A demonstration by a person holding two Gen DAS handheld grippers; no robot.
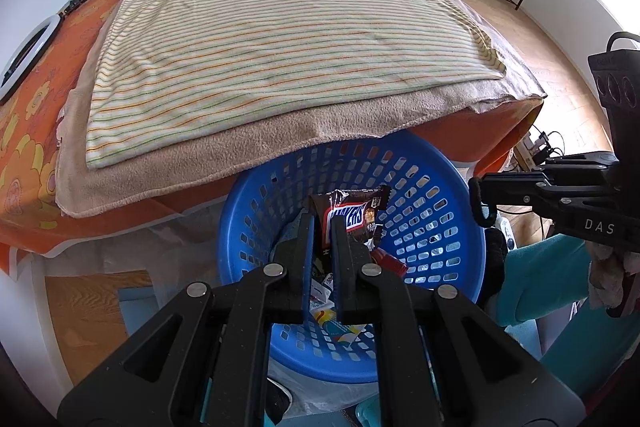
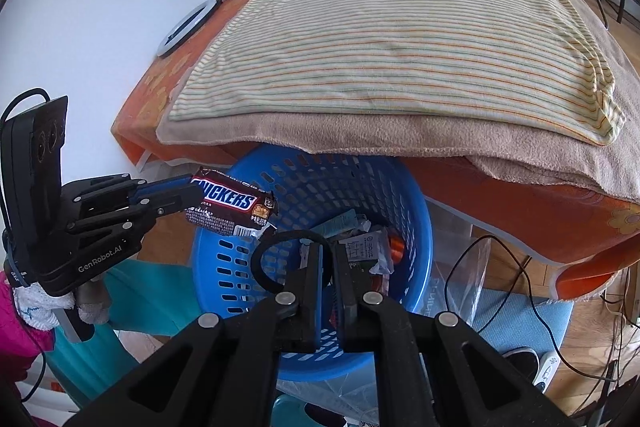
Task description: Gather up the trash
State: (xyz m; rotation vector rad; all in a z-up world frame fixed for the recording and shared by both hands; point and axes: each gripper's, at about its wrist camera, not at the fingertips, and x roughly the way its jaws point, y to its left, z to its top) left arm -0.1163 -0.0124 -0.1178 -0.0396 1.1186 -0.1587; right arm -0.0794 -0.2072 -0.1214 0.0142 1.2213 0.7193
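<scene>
Two tongs sit over the basket [image 1: 448,227], both pointing down into it. Your left tongs [image 1: 322,223] are clamped narrow on a Snickers wrapper [image 1: 352,215]; seen from the right wrist, that wrapper [image 2: 232,205] sticks out sideways from the tips, hanging above the basket's near-left rim. Your right tongs [image 2: 327,251] are nearly closed, with only a slim gap between the pads. A black loop [image 2: 272,251] curls out from their left side. It seems pinched there, but you cannot tell for sure.

Inside the blue basket [image 2: 224,267] lies more trash [image 2: 360,247]: crumpled white paper, a pale packet and something orange-red, all at the bottom beyond the right tips. A colourful wrapper [image 1: 340,331] lies on the basket floor under the left tongs.

The basket stands on the floor, half tucked beneath the desk [image 1: 24,155]. On the desk, a tan blanket [image 1: 200,163] overhangs the edge, with a striped cloth [image 1: 260,39] spread on top. Farther back, by the wall, lies a ring light [image 2: 184,27].
</scene>
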